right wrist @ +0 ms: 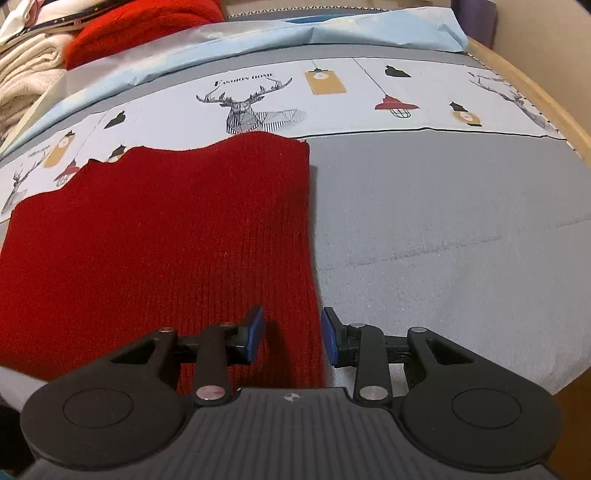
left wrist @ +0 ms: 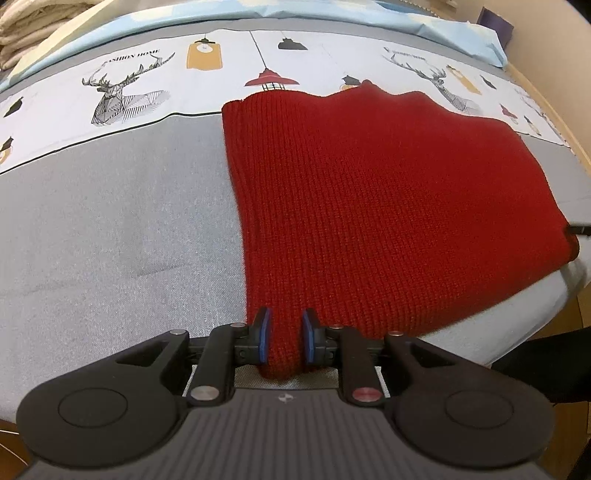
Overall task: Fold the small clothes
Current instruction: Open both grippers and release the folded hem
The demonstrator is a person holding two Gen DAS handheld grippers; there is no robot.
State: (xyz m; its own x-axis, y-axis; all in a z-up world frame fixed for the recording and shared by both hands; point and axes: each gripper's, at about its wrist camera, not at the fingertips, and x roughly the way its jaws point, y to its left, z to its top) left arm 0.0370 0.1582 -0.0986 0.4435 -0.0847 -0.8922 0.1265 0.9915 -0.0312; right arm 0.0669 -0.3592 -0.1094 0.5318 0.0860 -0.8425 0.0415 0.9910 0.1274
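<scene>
A red knit garment (left wrist: 388, 203) lies flat on the grey bed sheet (left wrist: 110, 221), folded into a rough rectangle. In the left wrist view, my left gripper (left wrist: 287, 332) is shut on the garment's near left corner, and the knit bunches between the blue pads. In the right wrist view the same garment (right wrist: 166, 240) fills the left half. My right gripper (right wrist: 292, 334) sits over its near right corner with its jaws opening. The garment's right edge lies flat between the pads, and neither pad presses on it.
The sheet (right wrist: 443, 240) has a printed band of deer and lamps (right wrist: 255, 110) beyond the garment. Folded beige blankets (right wrist: 26, 81) and another red cloth (right wrist: 140, 26) are piled at the far left. A light blue cover (right wrist: 332, 29) lies at the back. A wooden bed frame (right wrist: 535, 96) runs along the right.
</scene>
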